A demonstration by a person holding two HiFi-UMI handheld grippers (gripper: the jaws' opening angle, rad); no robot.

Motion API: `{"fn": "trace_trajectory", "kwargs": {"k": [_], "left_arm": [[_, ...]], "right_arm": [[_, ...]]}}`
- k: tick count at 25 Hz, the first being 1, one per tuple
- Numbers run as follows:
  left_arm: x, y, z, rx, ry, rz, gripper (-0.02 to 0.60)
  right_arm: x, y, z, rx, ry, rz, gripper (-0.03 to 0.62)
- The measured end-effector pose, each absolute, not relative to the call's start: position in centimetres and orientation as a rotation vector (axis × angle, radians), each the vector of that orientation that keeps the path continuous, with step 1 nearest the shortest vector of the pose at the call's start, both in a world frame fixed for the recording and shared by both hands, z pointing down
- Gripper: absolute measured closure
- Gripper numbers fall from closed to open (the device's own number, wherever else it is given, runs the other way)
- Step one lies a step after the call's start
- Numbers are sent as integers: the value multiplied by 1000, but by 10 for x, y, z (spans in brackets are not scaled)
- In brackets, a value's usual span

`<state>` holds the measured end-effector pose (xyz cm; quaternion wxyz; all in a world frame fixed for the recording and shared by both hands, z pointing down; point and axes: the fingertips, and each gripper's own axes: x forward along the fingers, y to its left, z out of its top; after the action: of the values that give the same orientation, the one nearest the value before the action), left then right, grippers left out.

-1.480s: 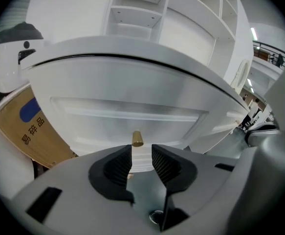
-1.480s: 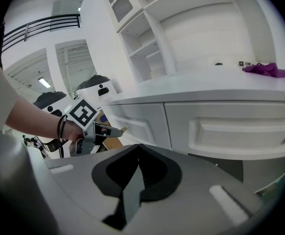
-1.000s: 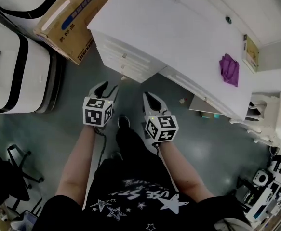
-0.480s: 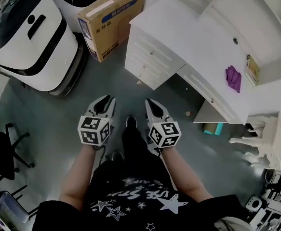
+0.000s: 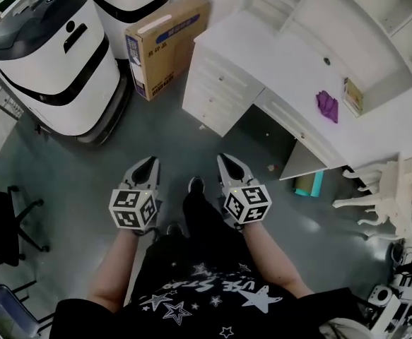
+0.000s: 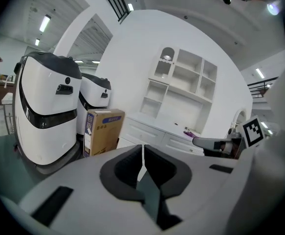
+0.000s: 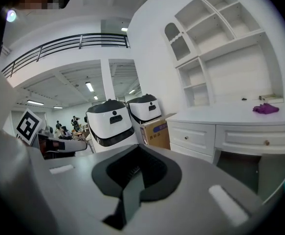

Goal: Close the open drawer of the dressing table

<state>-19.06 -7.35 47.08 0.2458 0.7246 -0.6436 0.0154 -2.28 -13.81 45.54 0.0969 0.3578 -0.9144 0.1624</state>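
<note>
Room: grey floor (image 5: 156,140), with a brown cardboard box (image 5: 167,44) and two white-and-black rounded machines (image 5: 54,62) on the left.
Dressing table: white wooden dressing table (image 5: 262,55) with shelves above it, well apart from both grippers; a purple cloth (image 5: 326,106) lies on top.
Drawers: white knobbed drawer fronts (image 7: 193,137) look flush. A pale panel (image 5: 301,164) juts out under the right end; I cannot tell whether it is a drawer.
Left gripper (image 5: 148,162): jaws have just been closing and are now a thin slit apart, with nothing between them.
Right gripper (image 5: 225,161): jaws together, empty.

White dressing table (image 5: 262,55) w/ purple cloth (image 5: 326,106) on top, cardboard box (image 5: 167,41) beside
</note>
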Motion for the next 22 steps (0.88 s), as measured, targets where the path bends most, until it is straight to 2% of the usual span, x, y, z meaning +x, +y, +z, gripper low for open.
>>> {"fn": "trace_trajectory", "kwargs": {"k": [14, 22], "left_arm": [[-126, -27, 436, 2107, -1790, 116, 560], [-43, 10, 428, 2158, -1734, 128, 560]], "right_arm": [[13, -85, 419, 936, -2794, 370, 591], [85, -41, 425, 873, -2782, 358, 591]]}}
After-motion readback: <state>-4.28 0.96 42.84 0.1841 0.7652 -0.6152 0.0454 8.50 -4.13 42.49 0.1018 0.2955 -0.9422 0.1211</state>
